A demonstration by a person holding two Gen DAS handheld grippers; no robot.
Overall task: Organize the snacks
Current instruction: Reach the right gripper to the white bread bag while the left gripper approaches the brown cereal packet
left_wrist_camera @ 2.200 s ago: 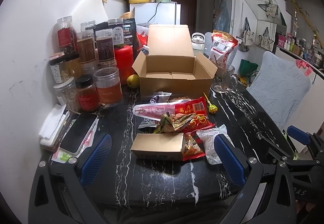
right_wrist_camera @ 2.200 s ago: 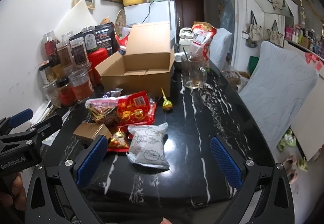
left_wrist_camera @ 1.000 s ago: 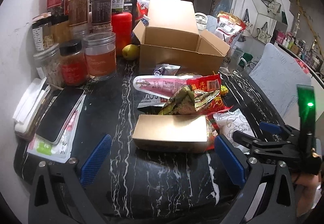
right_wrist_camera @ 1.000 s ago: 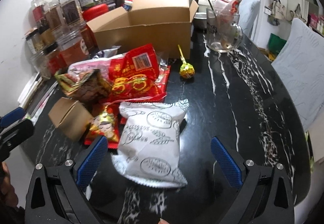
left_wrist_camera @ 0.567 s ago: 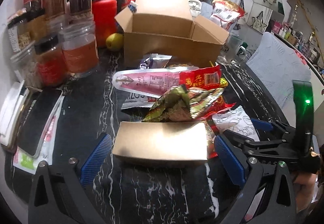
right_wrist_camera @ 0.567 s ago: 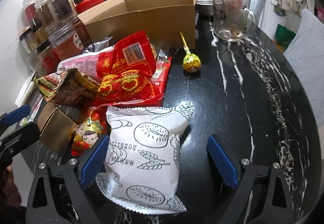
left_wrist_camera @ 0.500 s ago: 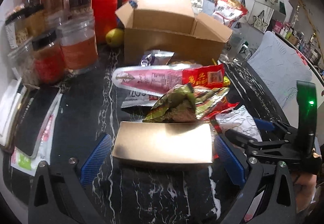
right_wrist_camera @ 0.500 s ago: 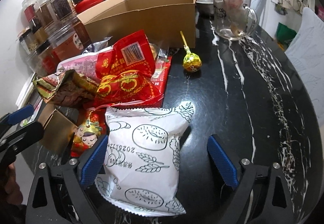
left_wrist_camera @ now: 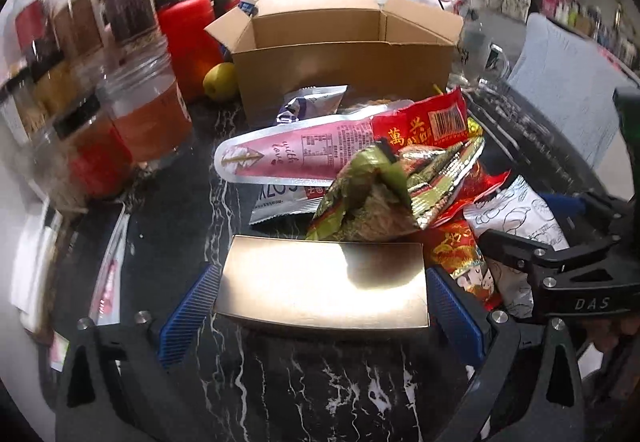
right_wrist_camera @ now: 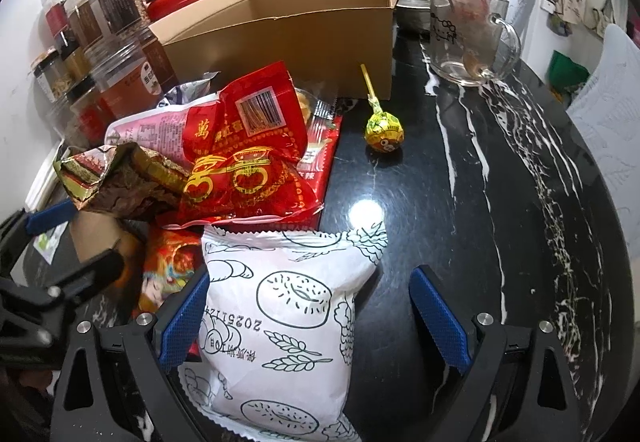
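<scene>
Left gripper [left_wrist_camera: 322, 300] and right gripper [right_wrist_camera: 310, 312], both lower and closer to the snack pile than a second ago. Left: jaws apart, flanking the small gold box [left_wrist_camera: 323, 288] at the pile's near edge; whether the pads touch it cannot be told. Right: jaws apart, straddling the white bread packet [right_wrist_camera: 280, 318], left pad just beside it, right pad clear. Judged: two pick-ups are imminent, nothing yet lifted. Beyond: one red packet [right_wrist_camera: 244, 150], one green-gold packet [left_wrist_camera: 380, 190], one pink pouch [left_wrist_camera: 296, 154], one lollipop [right_wrist_camera: 383, 130], one open cardboard box [left_wrist_camera: 344, 54] at the far side of the tabletop [right_wrist_camera: 500, 202].
</scene>
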